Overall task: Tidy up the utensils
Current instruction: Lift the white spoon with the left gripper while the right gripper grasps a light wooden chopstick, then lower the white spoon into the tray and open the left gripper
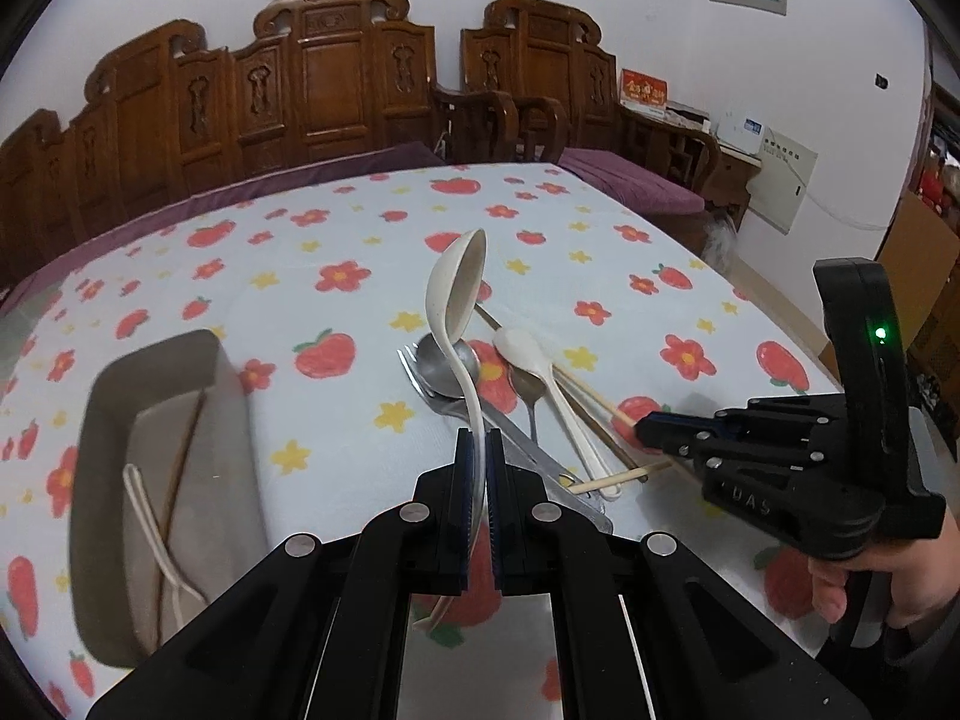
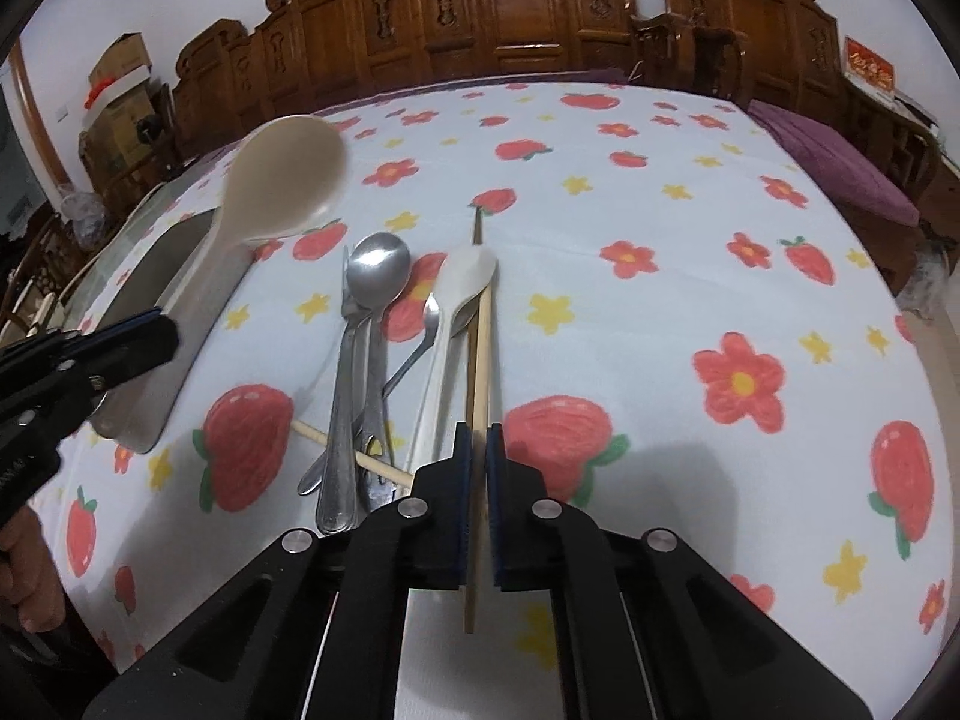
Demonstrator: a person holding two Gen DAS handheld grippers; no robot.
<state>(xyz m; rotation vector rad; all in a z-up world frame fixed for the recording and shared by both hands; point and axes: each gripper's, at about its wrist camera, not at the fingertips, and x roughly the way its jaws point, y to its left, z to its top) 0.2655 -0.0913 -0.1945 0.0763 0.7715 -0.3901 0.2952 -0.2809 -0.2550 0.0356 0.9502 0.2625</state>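
My left gripper [image 1: 478, 450] is shut on the handle of a large cream spoon [image 1: 457, 285], which it holds above the table with the bowl up. The same spoon [image 2: 282, 180] shows blurred in the right wrist view, held by the left gripper [image 2: 165, 324]. My right gripper [image 2: 478, 444] is shut on a light wooden chopstick [image 2: 482, 354] at the right edge of the utensil pile. The pile holds a metal spoon [image 2: 378, 270], a fork [image 2: 343, 360], a small white spoon [image 2: 462, 282] and a further chopstick [image 2: 360, 456]. From the left wrist, the right gripper [image 1: 645, 429] reaches in from the right.
A grey tray [image 1: 108, 396] lies left of the pile with a white spoon [image 1: 150, 516] and a chopstick [image 1: 180, 456] in it. The table carries a strawberry-print cloth [image 2: 660, 312]. Carved wooden chairs [image 1: 336, 78] stand behind the table. A hand [image 1: 840, 588] grips the right tool.
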